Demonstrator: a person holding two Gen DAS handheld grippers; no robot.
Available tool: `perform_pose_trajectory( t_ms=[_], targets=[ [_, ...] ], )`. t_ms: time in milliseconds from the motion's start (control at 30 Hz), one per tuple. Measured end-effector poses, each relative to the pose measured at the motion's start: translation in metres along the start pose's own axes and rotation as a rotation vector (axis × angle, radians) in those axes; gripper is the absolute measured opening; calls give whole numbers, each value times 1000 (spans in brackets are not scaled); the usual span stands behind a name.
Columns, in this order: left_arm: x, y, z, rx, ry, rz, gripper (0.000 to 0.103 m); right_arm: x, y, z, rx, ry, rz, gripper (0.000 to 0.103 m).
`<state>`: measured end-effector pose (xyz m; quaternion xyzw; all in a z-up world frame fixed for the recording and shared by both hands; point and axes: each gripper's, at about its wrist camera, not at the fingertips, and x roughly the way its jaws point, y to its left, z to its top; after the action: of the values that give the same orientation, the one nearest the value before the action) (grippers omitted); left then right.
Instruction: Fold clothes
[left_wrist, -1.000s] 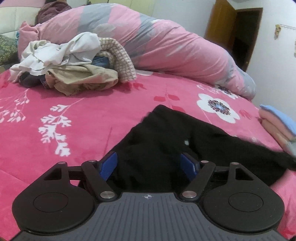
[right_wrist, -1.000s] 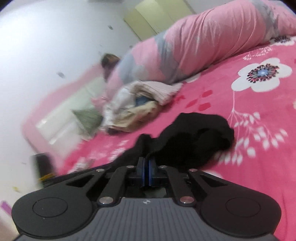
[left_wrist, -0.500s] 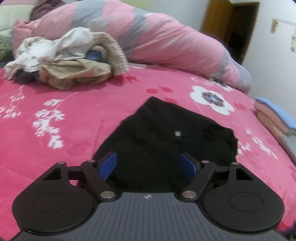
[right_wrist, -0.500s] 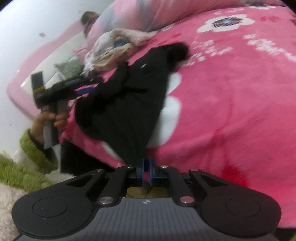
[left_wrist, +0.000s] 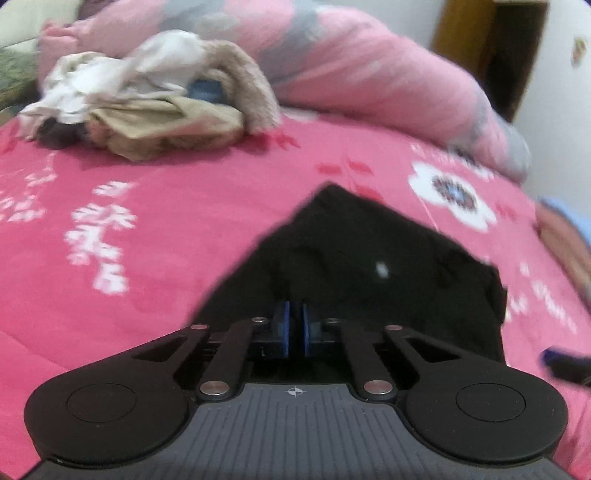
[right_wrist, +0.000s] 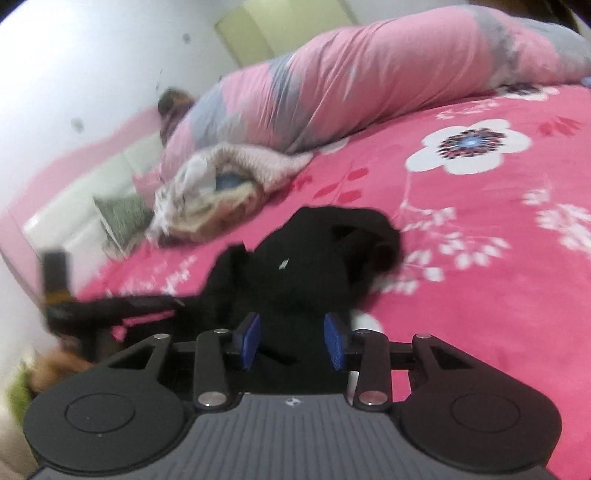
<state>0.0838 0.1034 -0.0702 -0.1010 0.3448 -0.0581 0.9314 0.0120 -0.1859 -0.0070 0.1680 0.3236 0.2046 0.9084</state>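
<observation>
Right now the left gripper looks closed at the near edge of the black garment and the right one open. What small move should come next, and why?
Probably close the right gripper on the black garment. Its blue pads stand apart with cloth between them, while the left gripper is already shut at the near edge. The far end is bunched on the pink bedspread, so two holds would let you spread it.

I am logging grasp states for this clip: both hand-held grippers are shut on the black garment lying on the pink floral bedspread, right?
Not quite. Only the left hand-held gripper is shut on the black garment lying on the pink floral bedspread, as the left wrist view shows. In the right wrist view the right hand-held gripper stands open, its blue pads apart on either side of the cloth.
</observation>
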Motion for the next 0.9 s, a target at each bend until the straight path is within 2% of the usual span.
perform_pose_trajectory(
  t_ms=[100, 167, 300, 367, 467, 500, 567, 600, 633, 667, 733, 767, 800, 900],
  targets=[
    [-19, 23, 11, -42, -99, 43, 4, 28, 11, -6, -52, 43, -33, 41],
    [-33, 40, 21, -74, -176, 100, 2, 42, 16, -10, -75, 76, -65, 41],
    [-56, 87, 36, -172, -293, 278, 0, 48, 10, -15, -73, 108, -110, 40],
    [-57, 114, 38, -249, -291, 340, 0, 48, 6, -16, -63, 112, -120, 40],
    [-55, 138, 34, -313, -234, 322, 0, 45, 2, -15, -43, 115, -116, 40],
    [-54, 141, 30, -336, -214, 283, 1, 45, 3, -13, -43, 112, -115, 40],
    [-54, 135, 23, -329, -183, 195, 23, 44, 6, -7, -52, 97, -122, 40],
    [-54, 128, 19, -314, -172, 150, 45, 48, 6, -4, -61, 93, -135, 40],
    [-51, 116, 19, -274, -163, 106, 62, 52, 7, -1, -70, 89, -148, 41],
    [-47, 104, 18, -233, -154, 62, 69, 56, 7, 2, -79, 86, -161, 42],
    [-41, 81, 17, -152, -134, -26, 88, 64, 9, 9, -97, 78, -186, 52],
    [-38, 69, 17, -112, -125, -70, 94, 68, 9, 12, -107, 74, -199, 54],
    [-33, 54, 17, -50, -118, -81, 102, 71, 10, 15, -116, 71, -212, 54],
    [-7, 7, 12, 152, -95, 9, 101, 83, 12, 25, -143, 59, -251, 53]
  ],
)
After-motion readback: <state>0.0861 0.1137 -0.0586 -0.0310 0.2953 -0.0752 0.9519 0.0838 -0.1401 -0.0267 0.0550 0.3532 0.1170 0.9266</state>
